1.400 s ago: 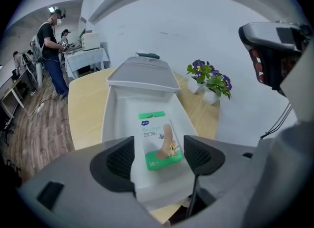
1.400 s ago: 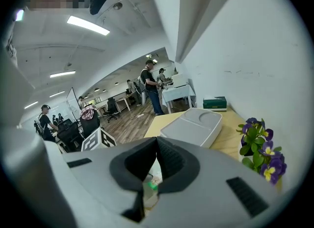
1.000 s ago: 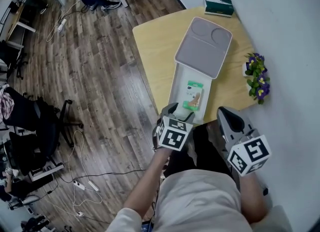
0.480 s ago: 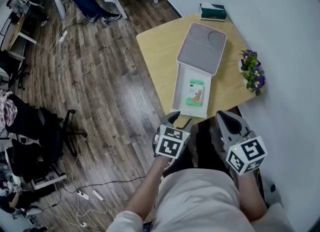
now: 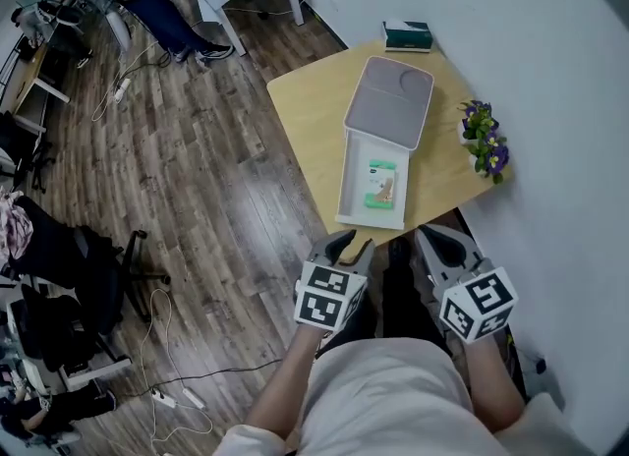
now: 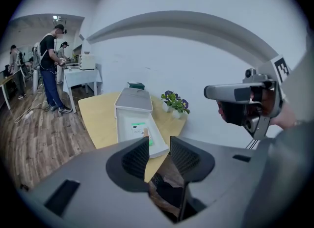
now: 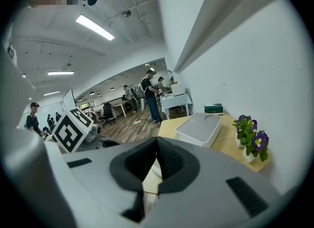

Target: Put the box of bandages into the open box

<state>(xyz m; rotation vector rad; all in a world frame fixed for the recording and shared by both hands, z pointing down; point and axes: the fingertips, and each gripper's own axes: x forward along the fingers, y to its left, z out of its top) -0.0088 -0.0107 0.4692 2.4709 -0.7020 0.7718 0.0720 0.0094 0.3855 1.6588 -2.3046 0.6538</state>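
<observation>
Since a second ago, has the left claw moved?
Yes: the left claw backed away from the open box; its jaws have just been closing on nothing.

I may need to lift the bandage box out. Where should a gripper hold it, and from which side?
Probably across its two long edges, from above: the bandage box lies flat in the open box, whose walls block a sideways approach.

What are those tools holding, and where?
Nothing. Left tool, jaws just closing, is empty; right tool is shut, empty. The bandage box lies in the open box.
</observation>
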